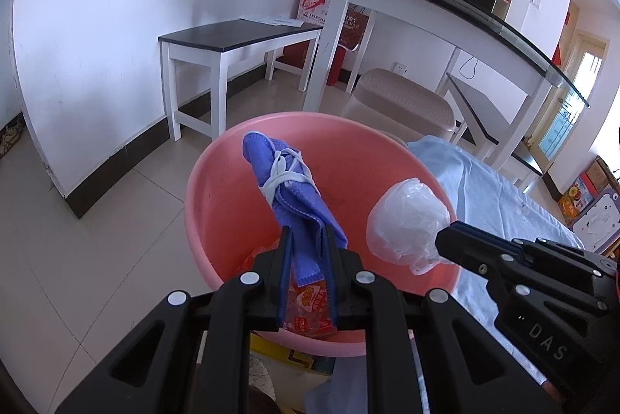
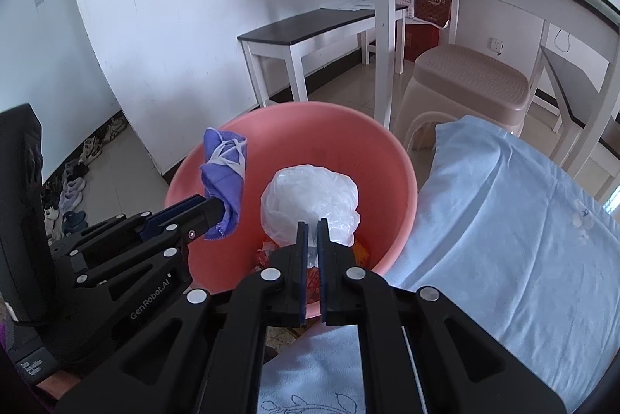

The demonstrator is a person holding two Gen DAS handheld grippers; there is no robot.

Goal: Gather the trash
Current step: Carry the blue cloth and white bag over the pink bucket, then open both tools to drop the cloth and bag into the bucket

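A pink basin (image 1: 217,189) (image 2: 387,158) stands on the floor beside the bed, with orange snack wrappers (image 1: 310,309) (image 2: 267,247) at its bottom. My left gripper (image 1: 308,232) (image 2: 219,208) is shut on a crumpled blue face mask (image 1: 283,181) (image 2: 224,174) with white ear loops, held over the basin. My right gripper (image 2: 312,224) (image 1: 440,239) is shut on a bunched white plastic bag (image 2: 310,197) (image 1: 407,220), which also hangs above the basin, to the right of the mask.
A light blue sheet covers the bed (image 2: 503,220) (image 1: 484,189) right of the basin. Behind stand a beige plastic stool (image 2: 469,81) (image 1: 403,100), a white bench with a dark top (image 1: 232,38) (image 2: 306,26) and a glass-topped white table (image 1: 445,11). Shoes (image 2: 73,189) line the left wall.
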